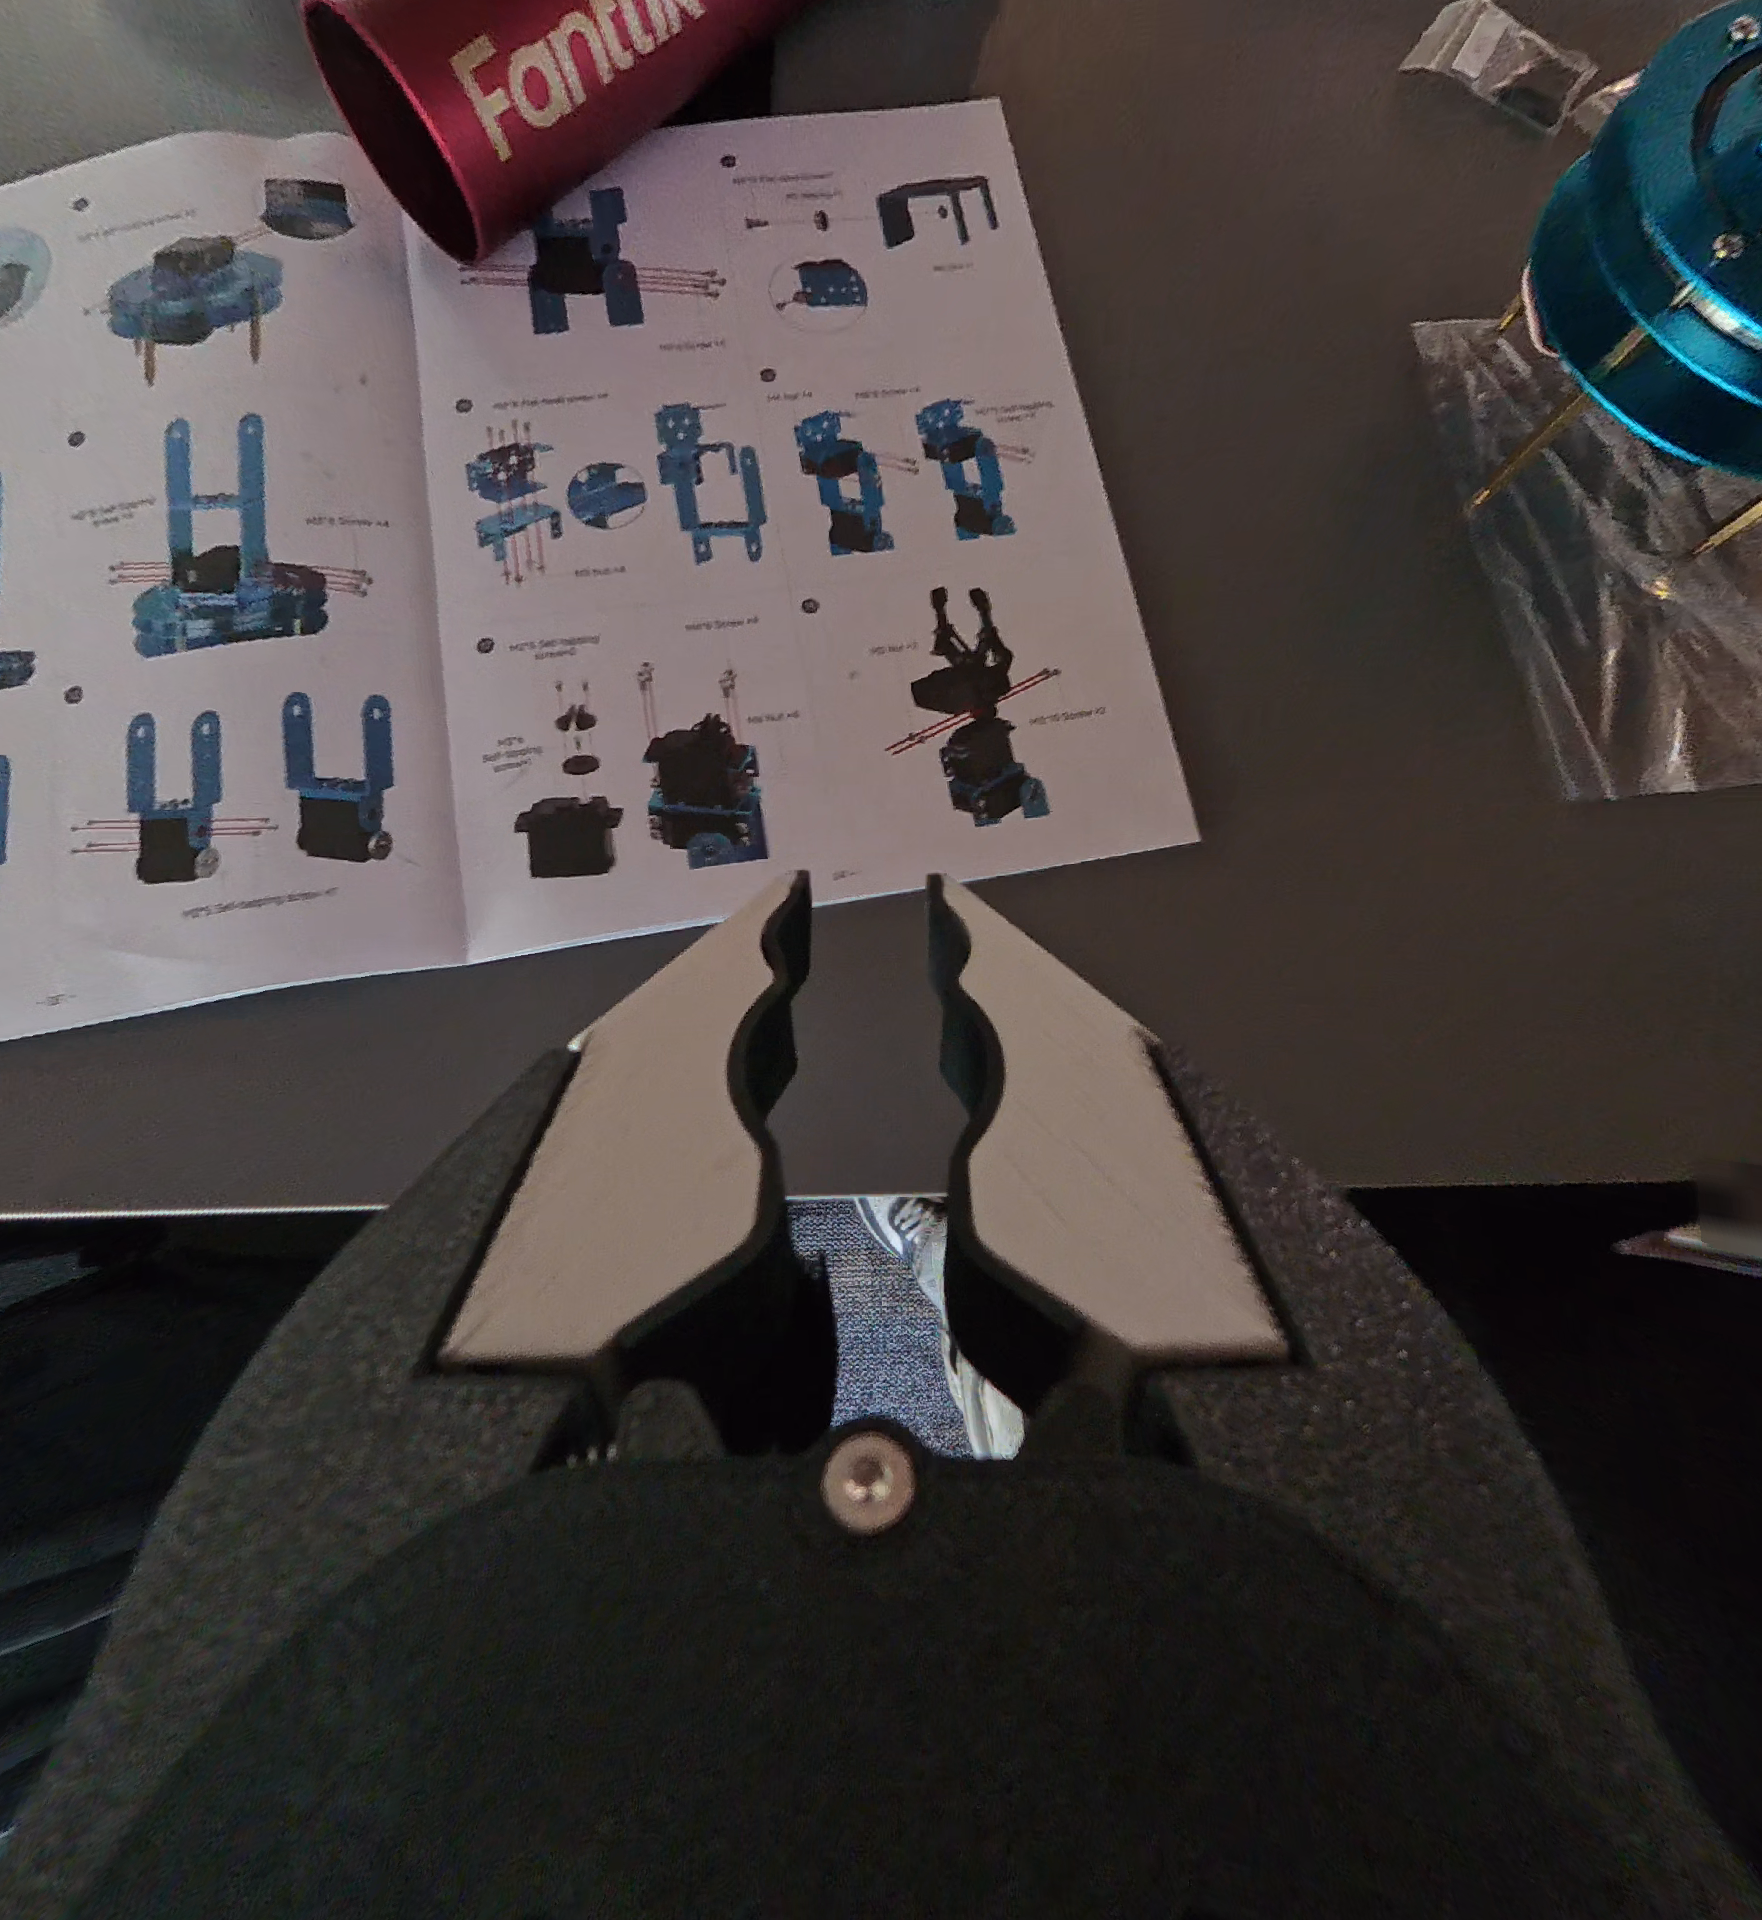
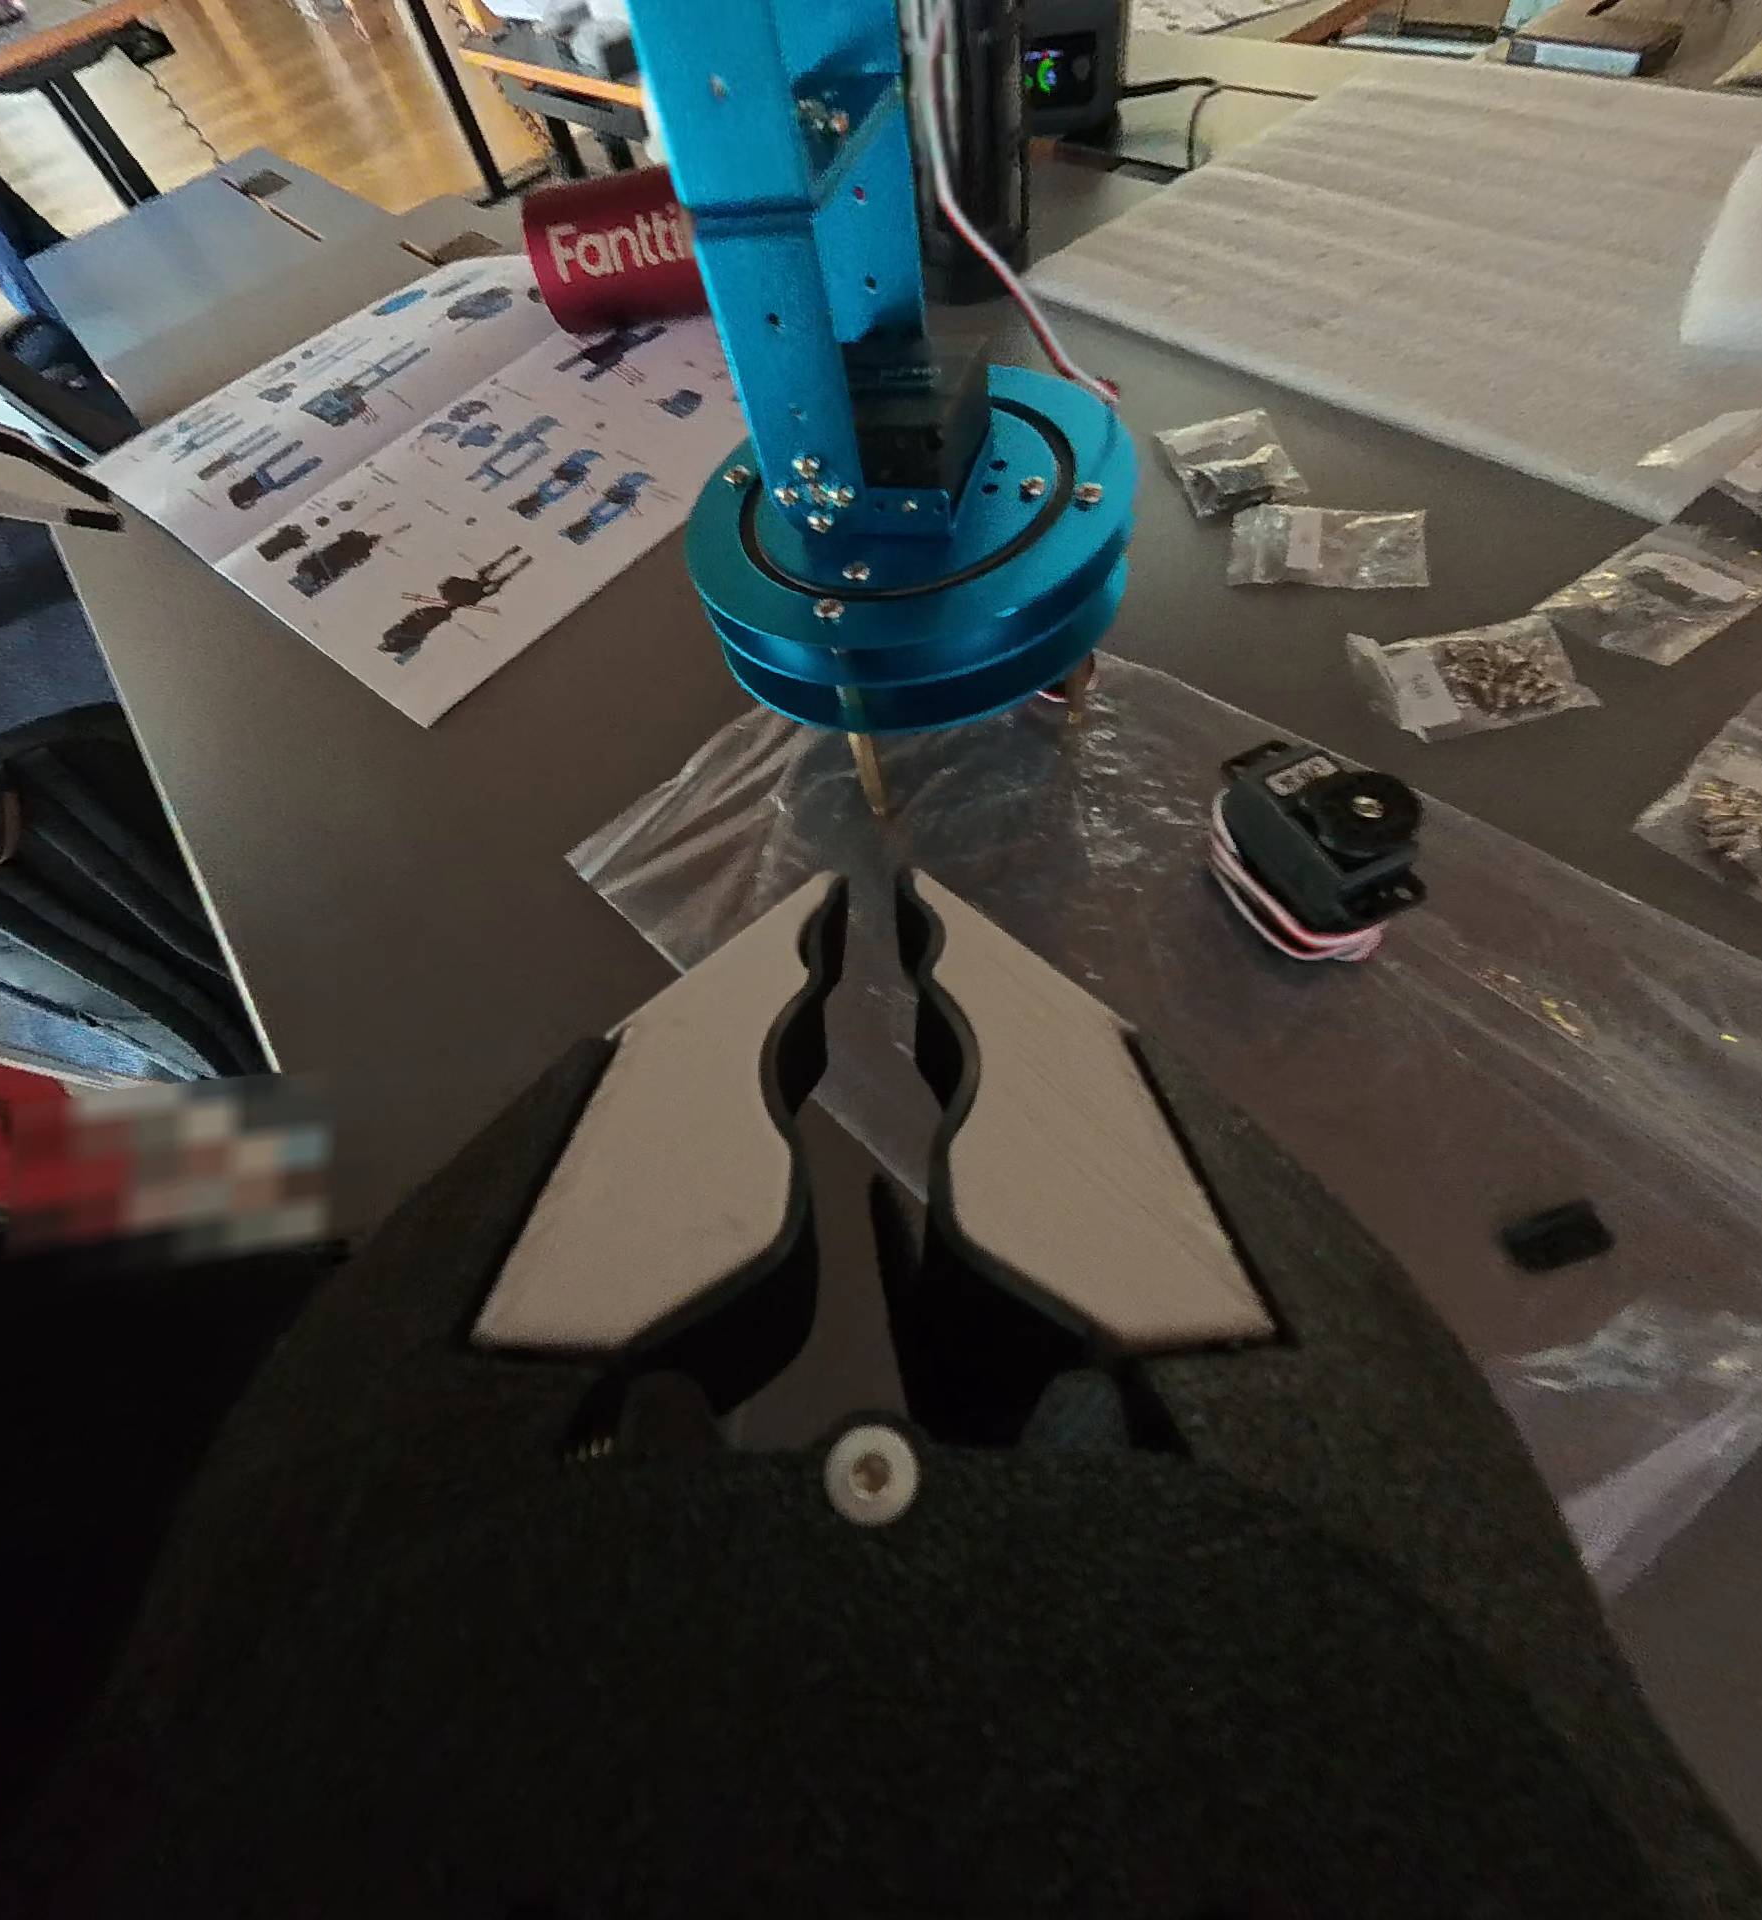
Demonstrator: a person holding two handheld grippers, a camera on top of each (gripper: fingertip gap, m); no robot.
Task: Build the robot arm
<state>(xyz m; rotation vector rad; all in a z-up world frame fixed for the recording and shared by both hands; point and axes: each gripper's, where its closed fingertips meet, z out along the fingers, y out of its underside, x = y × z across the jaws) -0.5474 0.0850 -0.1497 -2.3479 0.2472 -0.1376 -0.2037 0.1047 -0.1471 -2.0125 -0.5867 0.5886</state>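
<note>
My left gripper (image 1: pixel 866 883) is open and empty. It hovers low over the grey table (image 1: pixel 1324 935), just in front of an open instruction booklet (image 1: pixel 503 540). My right gripper (image 2: pixel 873 883) is empty, its jaws a narrow gap apart. It points at a blue metal robot-arm base (image 2: pixel 908 582) that stands on brass legs on a clear plastic sheet (image 2: pixel 1272 1039). The base also shows in the left wrist view (image 1: pixel 1687 301), at the far right. A black servo (image 2: pixel 1318 852) with coiled wires lies on the sheet to the right of my right gripper.
A dark red cylinder (image 1: pixel 503 114) lies on the booklet's far edge. Several small bags of screws (image 2: pixel 1479 675) lie at the right, in front of a white foam sheet (image 2: pixel 1376 291). A small black part (image 2: pixel 1557 1236) lies on the plastic. The table's front edge (image 1: pixel 129 1210) is close below my left gripper. The gap from one gripper's tips to the other's is roughly 35 cm.
</note>
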